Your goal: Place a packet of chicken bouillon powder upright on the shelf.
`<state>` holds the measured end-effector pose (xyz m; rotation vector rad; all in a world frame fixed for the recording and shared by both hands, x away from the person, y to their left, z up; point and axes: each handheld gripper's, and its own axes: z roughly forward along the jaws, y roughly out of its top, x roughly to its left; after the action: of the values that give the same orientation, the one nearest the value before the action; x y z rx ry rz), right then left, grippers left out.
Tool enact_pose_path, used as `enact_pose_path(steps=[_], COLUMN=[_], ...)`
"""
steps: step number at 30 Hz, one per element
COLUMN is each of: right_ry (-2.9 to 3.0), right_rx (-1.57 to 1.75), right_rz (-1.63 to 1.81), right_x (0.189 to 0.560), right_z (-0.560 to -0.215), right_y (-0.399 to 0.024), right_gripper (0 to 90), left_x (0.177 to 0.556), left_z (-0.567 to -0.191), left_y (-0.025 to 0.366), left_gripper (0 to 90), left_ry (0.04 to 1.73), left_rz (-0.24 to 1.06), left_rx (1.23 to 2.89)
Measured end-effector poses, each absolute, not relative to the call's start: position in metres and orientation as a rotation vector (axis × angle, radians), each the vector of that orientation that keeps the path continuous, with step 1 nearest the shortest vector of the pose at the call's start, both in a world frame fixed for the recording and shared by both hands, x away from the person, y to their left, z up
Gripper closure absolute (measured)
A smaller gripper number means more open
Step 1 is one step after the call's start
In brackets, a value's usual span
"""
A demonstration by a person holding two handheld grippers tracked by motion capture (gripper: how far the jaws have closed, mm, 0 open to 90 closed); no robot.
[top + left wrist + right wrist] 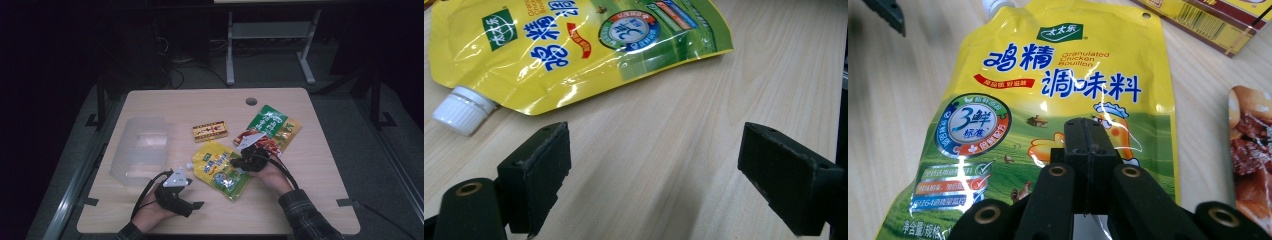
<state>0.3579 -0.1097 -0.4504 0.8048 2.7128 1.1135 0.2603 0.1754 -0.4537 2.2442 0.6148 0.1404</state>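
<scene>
Pale wooden tabletop (300,200), dark room behind. Right claw (1087,131) pressed together over the yellow pouch (1048,100). Left claw (654,175) gapes apart, empty.

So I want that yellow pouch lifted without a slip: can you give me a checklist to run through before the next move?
1. Right hand-held gripper shut: ok.
2. Its jaws pinching the yellow pouch: cannot tell; they are closed over it.
3. Left hand-held gripper open with nothing between its jaws: ok.
4. White cap on the spout: ok.
5. Clear plastic bin open-topped, beside the pouch: ok.
6. Pouch apart from the small box: ok.
</scene>
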Motion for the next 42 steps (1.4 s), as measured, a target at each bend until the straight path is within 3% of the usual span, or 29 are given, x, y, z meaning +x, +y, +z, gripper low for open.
enact_pose_path(steps=[32, 35, 38, 39, 41, 42], right_ry=[2.841, 2.811, 2.771, 2.755, 2.753, 2.751], right_rx=[0.667, 0.675, 0.735, 0.766, 0.787, 0.795], right_rz=[1.087, 1.113, 1.123, 1.102, 1.095, 1.078], right_x=[0.286, 0.288, 0.293, 0.296, 0.297, 0.299], right_z=[-0.445, -0.441, -0.437, -0.438, -0.439, -0.44], right_y=[-0.127, -0.134, -0.145, -0.152, -0.154, -0.156], right_gripper=[90.0, 90.0, 90.0, 90.0, 90.0, 90.0], left_x=[0.259, 0.257, 0.255, 0.255, 0.255, 0.255], left_z=[-0.454, -0.45, -0.445, -0.444, -0.441, -0.44], left_y=[0.174, 0.173, 0.17, 0.168, 0.163, 0.159], left_gripper=[14.7, 23.6, 40.0, 53.9, 66.4, 66.4], left_ry=[0.601, 0.579, 0.563, 0.561, 0.559, 0.554], left_rz=[0.137, 0.127, 0.105, 0.082, 0.042, 0.013], left_rx=[2.251, 2.237, 2.233, 2.227, 2.218, 2.221])
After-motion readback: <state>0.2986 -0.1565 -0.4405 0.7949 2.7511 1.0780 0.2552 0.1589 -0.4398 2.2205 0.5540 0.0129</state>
